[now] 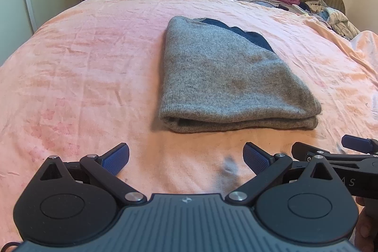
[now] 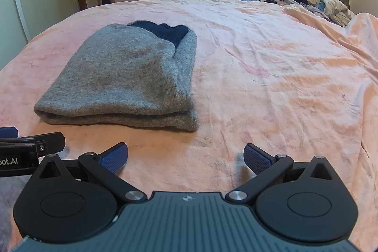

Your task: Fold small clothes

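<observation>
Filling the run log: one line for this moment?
left gripper open, empty | right gripper open, empty | grey knit garment folded on pink bedspread, untouched

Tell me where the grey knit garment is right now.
The grey knit garment lies folded on the pink bedspread, ahead of both open grippers, centre-right in the left wrist view, left in the right.

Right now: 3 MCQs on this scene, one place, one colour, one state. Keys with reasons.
1. Where does the folded garment lie?
A. on the pink bedspread
B. on a chair
C. in the left gripper

2. Its main colour?
A. red
B. grey
C. white

3. The right gripper is:
A. shut on cloth
B. out of view
C. open

Key:
1 A, it rests flat on the bedspread.
2 B, grey knit with a dark blue part at the far end.
3 C, its blue pads stand wide apart, nothing between them.
</observation>
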The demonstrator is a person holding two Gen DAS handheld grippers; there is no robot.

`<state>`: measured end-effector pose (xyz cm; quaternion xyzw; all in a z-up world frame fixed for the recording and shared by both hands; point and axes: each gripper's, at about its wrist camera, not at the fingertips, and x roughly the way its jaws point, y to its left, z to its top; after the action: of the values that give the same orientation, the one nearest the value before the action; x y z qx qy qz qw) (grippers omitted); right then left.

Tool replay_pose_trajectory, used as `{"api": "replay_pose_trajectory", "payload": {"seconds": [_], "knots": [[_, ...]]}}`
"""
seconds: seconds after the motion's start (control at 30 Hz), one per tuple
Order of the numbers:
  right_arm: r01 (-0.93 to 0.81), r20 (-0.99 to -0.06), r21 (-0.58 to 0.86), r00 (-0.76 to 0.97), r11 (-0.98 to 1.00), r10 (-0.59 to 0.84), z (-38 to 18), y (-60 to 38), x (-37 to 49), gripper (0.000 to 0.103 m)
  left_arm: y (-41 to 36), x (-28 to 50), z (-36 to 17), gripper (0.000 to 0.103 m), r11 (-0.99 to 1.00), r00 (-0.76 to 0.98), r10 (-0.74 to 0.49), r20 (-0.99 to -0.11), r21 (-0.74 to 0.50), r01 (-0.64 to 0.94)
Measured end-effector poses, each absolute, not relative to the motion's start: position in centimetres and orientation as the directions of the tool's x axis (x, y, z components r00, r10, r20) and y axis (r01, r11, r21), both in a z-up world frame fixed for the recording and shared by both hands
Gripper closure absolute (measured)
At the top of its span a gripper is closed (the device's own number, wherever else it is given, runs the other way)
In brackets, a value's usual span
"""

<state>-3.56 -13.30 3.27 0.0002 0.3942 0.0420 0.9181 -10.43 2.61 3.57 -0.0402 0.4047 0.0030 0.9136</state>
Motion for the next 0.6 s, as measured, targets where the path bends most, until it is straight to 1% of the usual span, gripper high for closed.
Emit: {"api": "replay_pose_trajectory", "payload": {"seconds": [0.6], "knots": [[-0.079, -0.721, 0.032, 0.688, 0.996, 0.078, 3.47, -13.32, -3.59, 0.0, 2.67, -10.36, 3.62, 0.0, 0.996, 0.665, -0.026, -0.747, -0.074, -0.044]]}}
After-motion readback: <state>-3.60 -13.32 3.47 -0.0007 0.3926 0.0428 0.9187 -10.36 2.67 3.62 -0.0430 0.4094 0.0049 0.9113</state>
